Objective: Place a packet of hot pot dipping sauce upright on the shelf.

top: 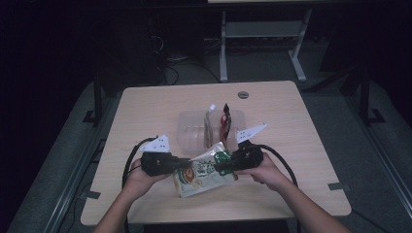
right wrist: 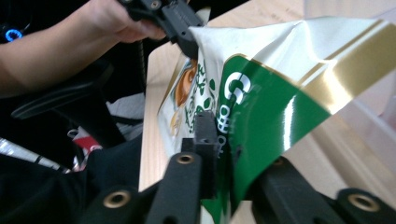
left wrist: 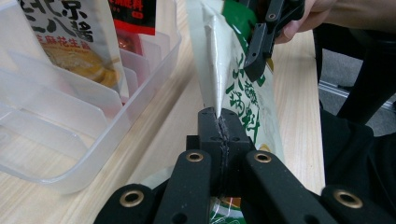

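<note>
The left gripper (top: 182,164) is clamped on the left edge of a green-and-white pouch (top: 206,172), jaws pressed together on the foil. The pouch hangs stretched between both grippers above the table (top: 145,104), just in front of a clear tray (top: 187,127) holding two other packets (top: 224,122). The right gripper (top: 221,166) is clamped on the pouch's right edge.

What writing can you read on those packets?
Green and white pouch: a white "G", then small letters too blurred to read; its large green Chinese characters are unclear.
Pale packet in the clear tray: bold black Chinese characters, cut off and unclear.
Red packet: lettering too blurred.
</note>
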A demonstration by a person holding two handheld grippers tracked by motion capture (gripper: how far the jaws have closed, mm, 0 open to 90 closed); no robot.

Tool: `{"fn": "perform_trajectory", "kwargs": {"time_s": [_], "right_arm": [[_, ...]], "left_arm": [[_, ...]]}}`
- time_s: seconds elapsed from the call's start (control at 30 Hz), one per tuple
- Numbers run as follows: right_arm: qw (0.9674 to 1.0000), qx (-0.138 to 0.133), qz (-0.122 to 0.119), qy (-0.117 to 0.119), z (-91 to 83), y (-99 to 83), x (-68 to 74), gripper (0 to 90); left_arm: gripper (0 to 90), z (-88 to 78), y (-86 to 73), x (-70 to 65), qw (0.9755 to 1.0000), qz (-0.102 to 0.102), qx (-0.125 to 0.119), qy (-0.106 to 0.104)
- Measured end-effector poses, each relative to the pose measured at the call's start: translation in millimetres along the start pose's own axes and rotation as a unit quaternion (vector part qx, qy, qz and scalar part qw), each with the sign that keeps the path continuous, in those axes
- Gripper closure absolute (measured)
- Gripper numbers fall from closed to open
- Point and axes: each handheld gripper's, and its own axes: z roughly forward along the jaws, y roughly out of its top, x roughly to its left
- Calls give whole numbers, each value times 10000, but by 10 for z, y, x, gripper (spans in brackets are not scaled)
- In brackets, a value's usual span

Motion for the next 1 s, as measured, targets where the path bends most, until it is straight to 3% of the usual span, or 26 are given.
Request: {"fn": "perform_trajectory", "kwargs": {"time_s": [0.2,0.33,0.47,0.57,0.63,0.7,0.87,1.0], "right_arm": [[10000,32,-16,74,8,6,6,892],[10000,64,-7,18,0,7,18,897],[10000,5,-58,55,-15,15,27,897],[10000,33,-49,27,-29,18,28,897],[10000,-32,-20,67,-47,17,16,897],[9999,-77,-19,97,-67,26,24,897],[9997,-182,-61,167,-99,45,64,897],[9993,-228,-136,263,-94,65,116,898]], "left_arm": [[891,17,-25,42,10000,-19,40,-5],[801,34,-47,48,9999,-5,123,62],[714,-11,-42,37,9998,-9,46,173],[680,-97,-41,59,9992,-71,-143,357],[740,-137,-45,75,9991,-101,-190,369],[890,-164,-39,74,9994,-87,-198,277],[899,-98,26,-10,9998,-7,-169,93],[899,10,68,-67,9996,50,-158,207]]}}
